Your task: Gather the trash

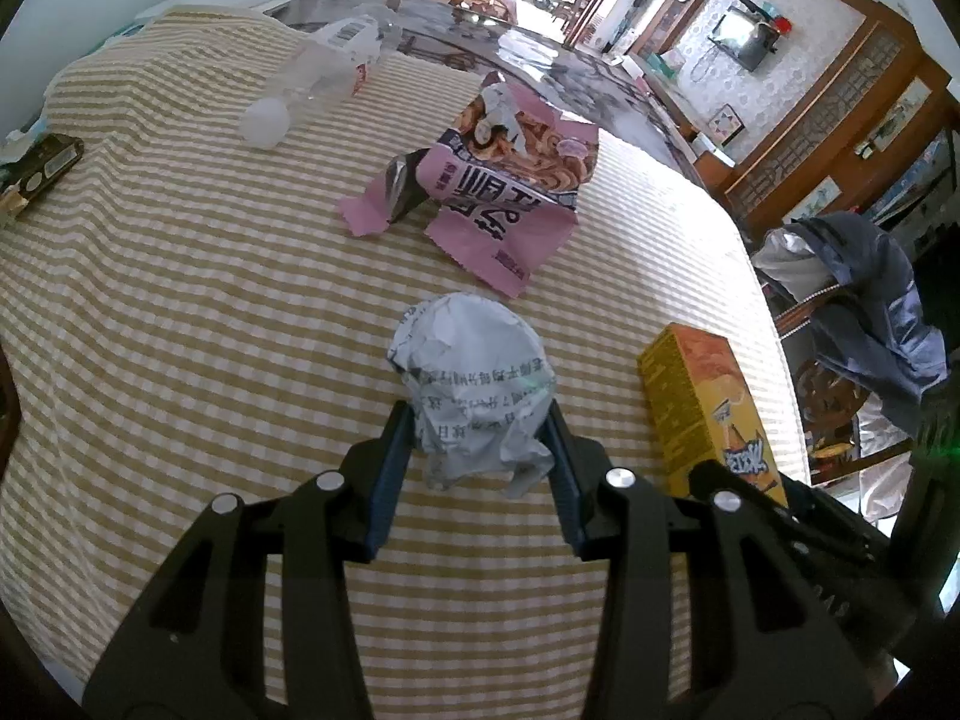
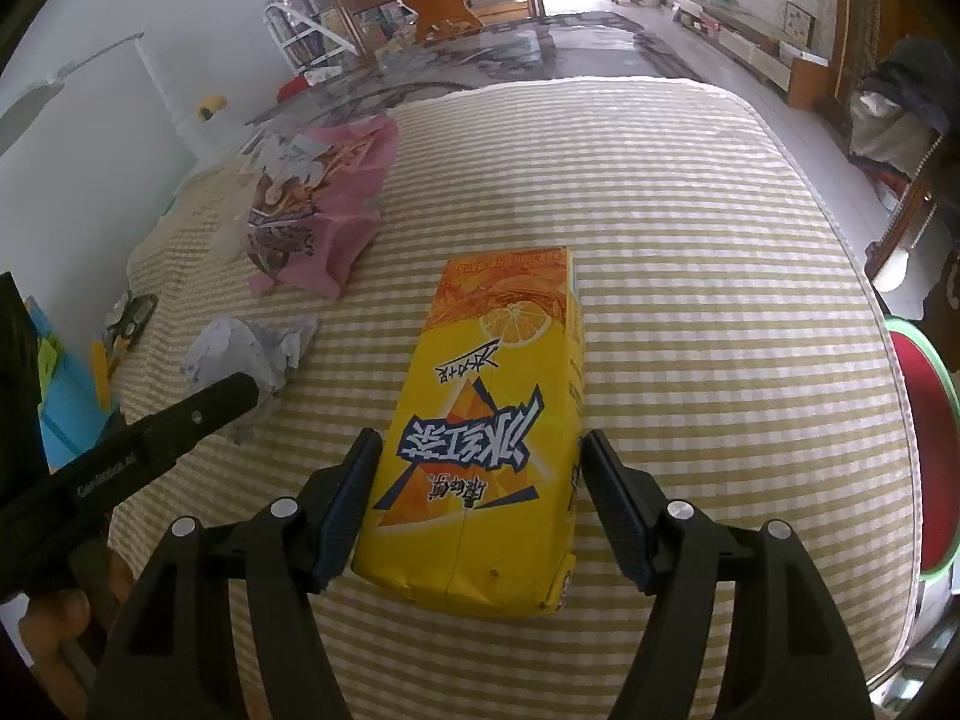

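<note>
Surface: table (image 1: 180, 276) covered by a cloth in yellow-and-white checks; a dark glossy top shows beyond the cloth's far edge.

Item 1: crumpled paper ball (image 1: 474, 384), white with printed text, lying on the cloth. The left tool (image 1: 480, 420) has one blue-padded finger on each side of it, both pads pressed against the paper: clamped on the ball. In the right wrist view the same ball (image 2: 240, 348) lies left of the carton, partly behind the left tool's black finger.

Item 2: yellow drink carton (image 2: 486, 438), lemon picture and blue lettering, lying flat on its side on the cloth. The right tool (image 2: 480, 456) straddles its near end. The left pad sits against the carton's side; a narrow strip of cloth shows between the right pad and the carton, so the fingers stand apart, not gripping. In the left wrist view the carton (image 1: 702, 408) lies just right of the ball.

Item 3: pink snack bag (image 1: 510, 192), torn open and crumpled, farther back on the cloth, well apart from both tools.

Item 4: clear plastic bottle (image 1: 312, 78) on its side near the cloth's far edge.

Item 5: dark wrapper (image 1: 42, 174) at the cloth's left edge.
</note>
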The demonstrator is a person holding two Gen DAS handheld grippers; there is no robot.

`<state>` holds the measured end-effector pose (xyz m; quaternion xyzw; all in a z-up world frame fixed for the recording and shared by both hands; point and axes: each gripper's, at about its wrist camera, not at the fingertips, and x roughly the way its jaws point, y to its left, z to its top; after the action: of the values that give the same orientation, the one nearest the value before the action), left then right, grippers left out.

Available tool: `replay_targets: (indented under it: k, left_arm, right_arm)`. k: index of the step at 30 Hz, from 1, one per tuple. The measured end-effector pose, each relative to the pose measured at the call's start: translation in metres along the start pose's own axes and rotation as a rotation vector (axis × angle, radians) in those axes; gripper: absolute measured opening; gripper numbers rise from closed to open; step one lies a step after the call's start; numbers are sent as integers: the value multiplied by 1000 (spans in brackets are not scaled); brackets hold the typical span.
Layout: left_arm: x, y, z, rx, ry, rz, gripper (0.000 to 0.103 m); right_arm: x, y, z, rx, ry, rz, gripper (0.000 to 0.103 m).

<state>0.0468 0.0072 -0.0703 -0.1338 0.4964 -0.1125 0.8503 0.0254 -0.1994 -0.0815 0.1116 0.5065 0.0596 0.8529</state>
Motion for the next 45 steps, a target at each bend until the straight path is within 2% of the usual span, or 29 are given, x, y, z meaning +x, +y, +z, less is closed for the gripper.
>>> replay_targets:
  k: [6, 18, 45]
  left_arm:
    - [-2, -8, -2, 34, -7, -25, 41]
    - [-1, -14, -2, 55, -9, -43, 41]
    - [4, -21, -6, 86, 5, -34, 41]
  right_arm:
    - [-3, -14, -4, 41, 0, -6, 66]
    - [-7, -16, -7, 51, -9, -5, 66]
    - [-15, -29, -8, 109, -22, 25, 66]
